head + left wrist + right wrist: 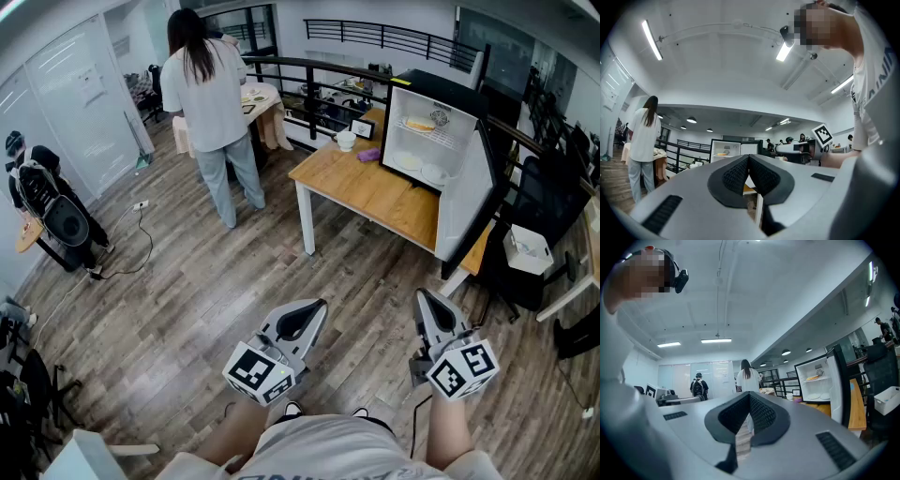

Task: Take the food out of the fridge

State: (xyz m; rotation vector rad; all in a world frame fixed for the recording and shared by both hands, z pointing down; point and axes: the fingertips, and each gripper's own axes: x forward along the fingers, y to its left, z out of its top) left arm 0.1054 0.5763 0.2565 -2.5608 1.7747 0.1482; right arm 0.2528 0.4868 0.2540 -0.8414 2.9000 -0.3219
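A small fridge [441,141] stands on a wooden table [375,192] with its door [466,202] swung open. On its upper shelf lie a plate of yellow food [419,125] and a round item [440,118]; white plates [410,161] rest on the bottom. My left gripper [315,309] and right gripper [424,298] are held low in front of me over the wood floor, well short of the table. Both are shut with nothing between the jaws. The left gripper view shows the fridge [725,150] far off beyond its touching tips [748,157]. The right gripper view shows the fridge [818,380] to the right of its tips [750,394].
A person in a white shirt [211,103] stands at a round table to the left of the wooden table. A white bowl [346,141] and a purple item [369,155] sit beside the fridge. A white box [527,248] lies on the right. A black railing [309,84] runs behind.
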